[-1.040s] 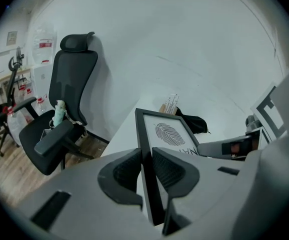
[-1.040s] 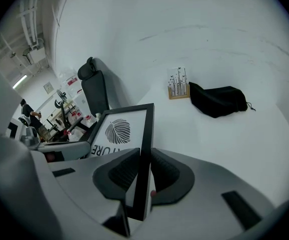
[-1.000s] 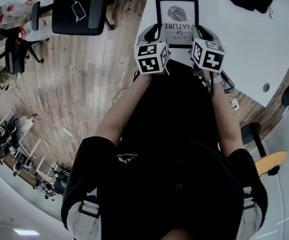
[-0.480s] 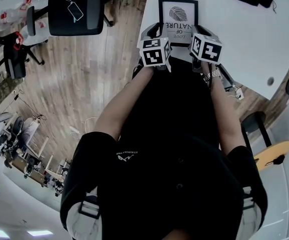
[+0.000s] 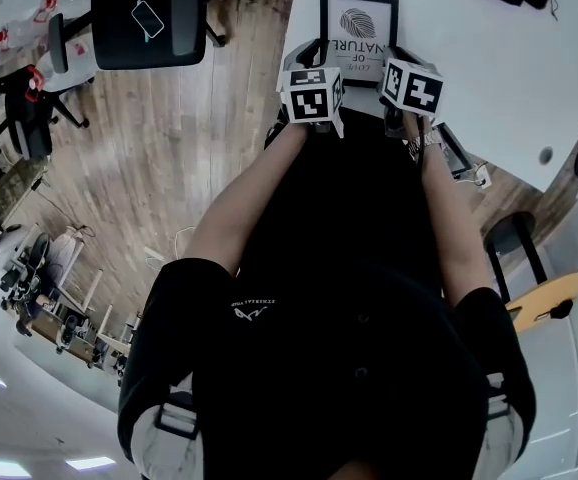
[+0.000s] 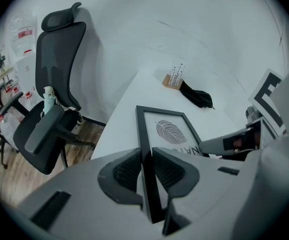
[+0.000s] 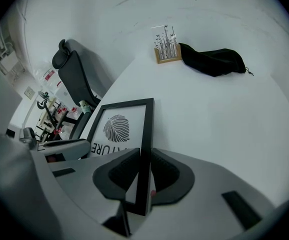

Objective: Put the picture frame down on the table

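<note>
A black picture frame (image 5: 359,30) with a leaf print sits over the near part of the white table (image 5: 469,58). My left gripper (image 5: 305,60) is shut on the frame's left side bar (image 6: 145,149), which runs between its ribbed pads. On the opposite side, my right gripper (image 5: 399,60) is shut on the right side bar (image 7: 145,149). The frame (image 7: 124,129) lies low over the table; whether it touches the top is hidden. Both marker cubes cover the frame's near edge in the head view.
A black cloth (image 7: 212,61) and a wooden block holding thin tools (image 7: 167,51) lie at the table's far side. A black office chair (image 6: 54,99) stands on the wood floor left of the table. A second chair (image 5: 524,268) is at the right.
Both grippers and the frame have sunk toward the table top and look smaller and farther up in the head view. The grips are unchanged.
</note>
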{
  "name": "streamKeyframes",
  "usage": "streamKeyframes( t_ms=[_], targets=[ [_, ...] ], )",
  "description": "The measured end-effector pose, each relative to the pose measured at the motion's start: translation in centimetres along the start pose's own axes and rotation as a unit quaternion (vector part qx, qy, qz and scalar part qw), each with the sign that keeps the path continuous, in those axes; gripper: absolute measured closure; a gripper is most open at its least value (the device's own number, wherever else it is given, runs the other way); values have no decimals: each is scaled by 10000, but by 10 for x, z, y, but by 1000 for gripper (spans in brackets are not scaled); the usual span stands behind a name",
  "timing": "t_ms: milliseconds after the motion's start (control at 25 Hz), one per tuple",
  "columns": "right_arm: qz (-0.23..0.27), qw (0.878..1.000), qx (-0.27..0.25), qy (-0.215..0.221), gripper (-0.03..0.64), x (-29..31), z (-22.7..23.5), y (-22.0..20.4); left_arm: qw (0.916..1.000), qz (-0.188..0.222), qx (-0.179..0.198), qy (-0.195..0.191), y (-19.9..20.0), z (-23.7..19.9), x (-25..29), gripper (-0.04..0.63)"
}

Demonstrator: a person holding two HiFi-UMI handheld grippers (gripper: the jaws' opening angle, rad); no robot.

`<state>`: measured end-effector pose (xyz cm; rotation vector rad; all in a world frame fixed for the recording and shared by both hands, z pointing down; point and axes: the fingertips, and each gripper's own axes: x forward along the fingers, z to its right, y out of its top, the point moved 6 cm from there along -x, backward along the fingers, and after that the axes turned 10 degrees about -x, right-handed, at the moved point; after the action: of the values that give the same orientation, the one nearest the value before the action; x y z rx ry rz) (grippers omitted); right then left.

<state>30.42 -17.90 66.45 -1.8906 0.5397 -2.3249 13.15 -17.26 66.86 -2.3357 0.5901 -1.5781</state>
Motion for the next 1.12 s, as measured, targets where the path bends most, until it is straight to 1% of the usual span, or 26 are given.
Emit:
streamKeyframes(
  t_ms=[160, 280, 480, 640, 760, 800, 880, 960, 1120],
  targets=[
    [-65, 10000, 57, -17, 549, 3, 1, -3, 9999, -119, 41, -33, -3, -1, 3, 523],
    [-79, 9999, 70, 2, 549, 3, 0, -2, 9999, -112, 36, -27, -2, -2, 3, 523],
    [-132, 9998, 87, 84, 546, 6, 3, -3, 9995, -214, -149, -189, -3, -3, 6, 523],
    [-163, 9998, -58, 32, 545, 6, -1, -3, 9995, -282, -21, -156, -2, -5, 5, 523],
    [-149, 9998, -138, 8, 543, 6, -1, -4, 9995, -274, -8, -153, -4, -4, 5, 518],
    [-147, 9998, -126, 29, 538, 6, 0, -4, 9994, -284, -16, -185, -4, -3, 5, 506],
    [-151, 9998, -66, 121, 504, 6, 0, -5, 9992, -288, -26, -260, -5, 0, 4, 503],
    [-142, 9997, -56, 164, 485, 5, -1, -5, 9992, -253, -1, -299, -5, 2, 1, 502],
    [-63, 9997, -224, 111, 482, 0, -5, -5, 9996, -145, 28, -237, -5, 3, -4, 502]
  ],
)
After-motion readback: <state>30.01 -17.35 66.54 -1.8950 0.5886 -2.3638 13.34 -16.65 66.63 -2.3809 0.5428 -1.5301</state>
